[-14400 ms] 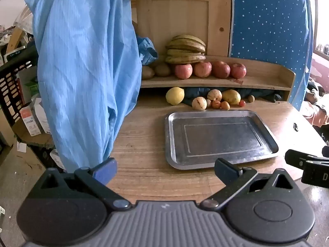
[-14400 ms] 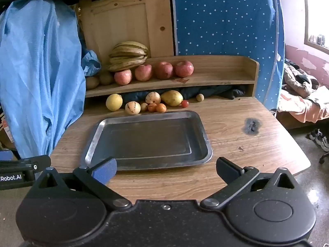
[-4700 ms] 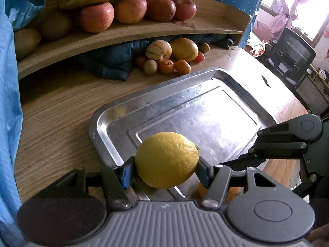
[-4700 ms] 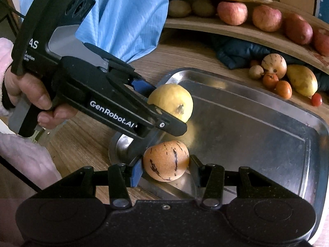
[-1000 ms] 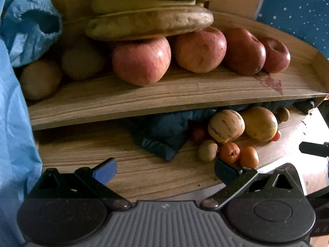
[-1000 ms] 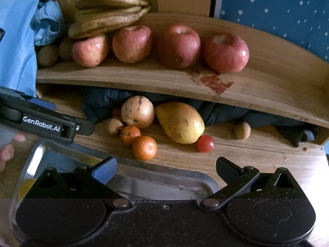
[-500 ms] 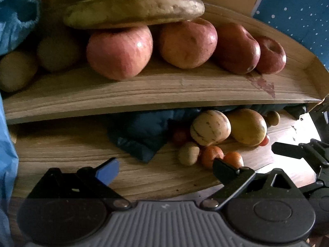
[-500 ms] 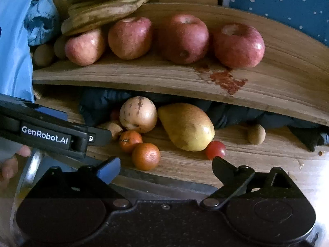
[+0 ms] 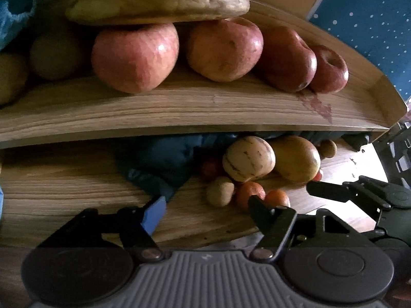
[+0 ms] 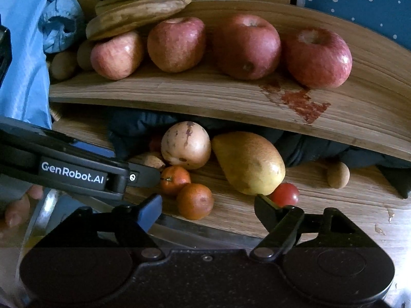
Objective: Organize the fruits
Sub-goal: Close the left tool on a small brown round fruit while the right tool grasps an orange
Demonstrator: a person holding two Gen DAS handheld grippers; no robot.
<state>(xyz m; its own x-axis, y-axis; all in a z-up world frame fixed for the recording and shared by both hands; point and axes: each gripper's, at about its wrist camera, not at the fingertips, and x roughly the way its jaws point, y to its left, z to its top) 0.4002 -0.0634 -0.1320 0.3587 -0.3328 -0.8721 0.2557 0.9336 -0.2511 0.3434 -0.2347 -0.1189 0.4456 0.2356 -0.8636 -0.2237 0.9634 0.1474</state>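
Under the wooden shelf (image 9: 195,107) lies a cluster of fruit: a pale striped fruit (image 10: 186,145), a yellow pear (image 10: 249,163), two small oranges (image 10: 174,179) (image 10: 195,201) and a cherry tomato (image 10: 285,193). My right gripper (image 10: 208,208) points down at the cluster. Its jaws are closing with the nearer orange between them, untouched by the pads. My left gripper (image 9: 206,210) is also closing, with nothing between its fingers. A small brown fruit (image 9: 221,193) and an orange (image 9: 250,195) sit just beyond its tips.
Red apples (image 10: 246,46) and bananas (image 10: 138,12) fill the shelf top. A dark cloth (image 9: 159,159) is bunched under the shelf. The metal tray's rim (image 10: 46,213) shows at lower left beside a person's fingers (image 10: 18,210). Blue fabric (image 10: 23,51) hangs at the left.
Both grippers have moved closer and lower toward the fruit under the shelf. Both pairs of jaws have narrowed. The left gripper's finger now reaches up to the oranges in the right wrist view.
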